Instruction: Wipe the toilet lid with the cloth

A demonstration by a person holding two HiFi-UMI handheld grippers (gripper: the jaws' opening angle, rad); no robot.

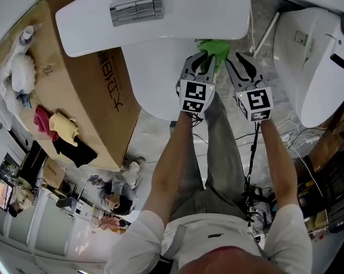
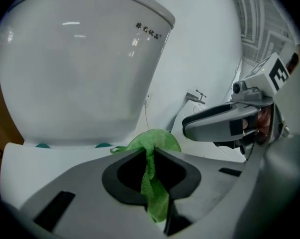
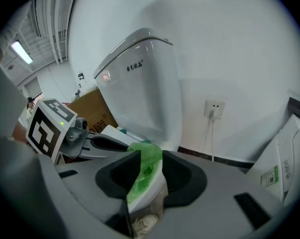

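The left gripper (image 2: 149, 156) is clamped on a soft, nubbly green cloth (image 2: 157, 139), which bunches past its tips at the rear of the smooth white toilet lid (image 1: 154, 79). The right gripper (image 3: 150, 156) is just beside it, jaws slightly apart, with the cloth's green showing in the gap. Beyond rises the glossy, rounded cistern (image 2: 80, 68).

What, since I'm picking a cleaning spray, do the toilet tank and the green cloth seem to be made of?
Toilet tank: likely glazed ceramic, glossy white; it mirrors the ceiling lights as sharp streaks.
Green cloth: soft fabric, possibly microfibre, matte with a fuzzy nap; it folds and bunches where the left claw pinches it.
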